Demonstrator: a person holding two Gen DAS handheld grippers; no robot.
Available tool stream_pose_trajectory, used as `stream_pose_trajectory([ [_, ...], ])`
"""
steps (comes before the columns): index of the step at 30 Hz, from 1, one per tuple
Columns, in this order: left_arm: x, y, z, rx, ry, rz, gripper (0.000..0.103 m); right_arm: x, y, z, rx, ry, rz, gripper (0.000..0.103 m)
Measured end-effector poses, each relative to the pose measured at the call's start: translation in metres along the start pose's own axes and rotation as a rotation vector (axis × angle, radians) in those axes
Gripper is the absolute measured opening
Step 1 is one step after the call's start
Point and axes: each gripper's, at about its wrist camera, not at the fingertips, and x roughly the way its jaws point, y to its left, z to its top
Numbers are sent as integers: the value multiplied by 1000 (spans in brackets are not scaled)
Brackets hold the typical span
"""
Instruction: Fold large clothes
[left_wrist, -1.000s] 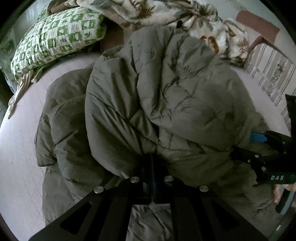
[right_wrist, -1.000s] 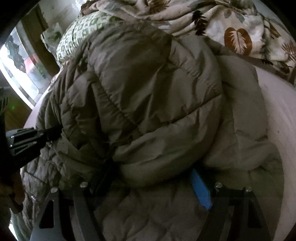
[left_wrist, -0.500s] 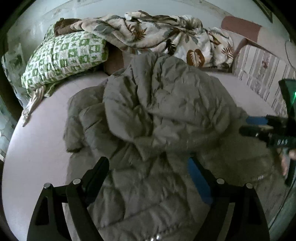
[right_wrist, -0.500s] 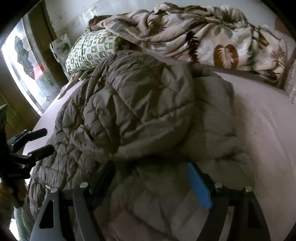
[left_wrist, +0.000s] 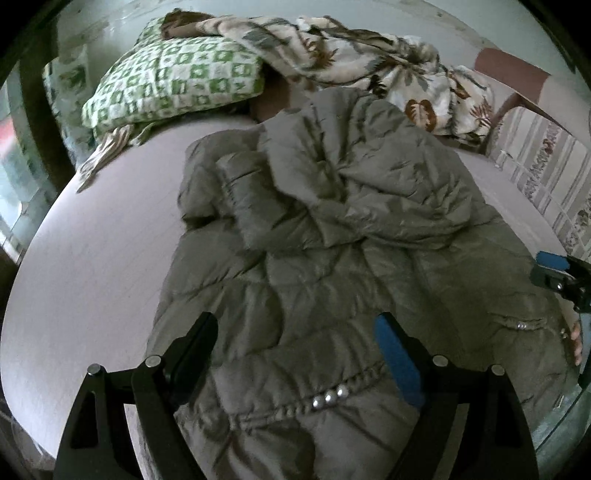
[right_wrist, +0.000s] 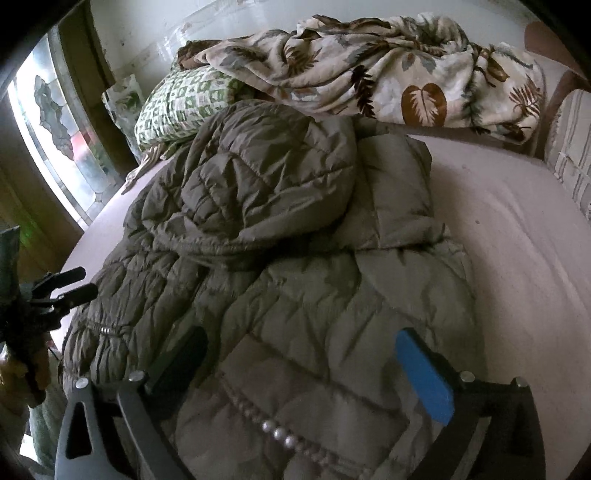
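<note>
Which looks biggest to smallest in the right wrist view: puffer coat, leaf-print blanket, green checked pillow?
1. puffer coat, though nearest the camera
2. leaf-print blanket
3. green checked pillow, partly hidden by both

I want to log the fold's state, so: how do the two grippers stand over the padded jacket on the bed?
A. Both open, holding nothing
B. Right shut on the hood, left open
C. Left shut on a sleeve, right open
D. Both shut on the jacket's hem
A: the left gripper and the right gripper both show spread jaws with no fabric pinched, while the jacket lies folded over on the bed.
</note>
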Motion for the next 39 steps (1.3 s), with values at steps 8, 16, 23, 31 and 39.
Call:
stream_pose_trajectory([
  [8,-9,18,-14,-54,8,26,87,-15,2,-14,-16,10,-12,103],
  [16,-26,40,-34,-97,9,48,87,-33,-3,-25,-16,6,-36,103],
  [23,-46,71,-54,-160,21,68,87,-50,-11,-39,-21,23,-61,103],
  [31,-53,88,-72,-184,62,70,87,-64,-34,-55,27,50,-98,103],
  [39,-41,80,-89,-144,122,44,87,-72,-56,-76,69,110,-121,103],
])
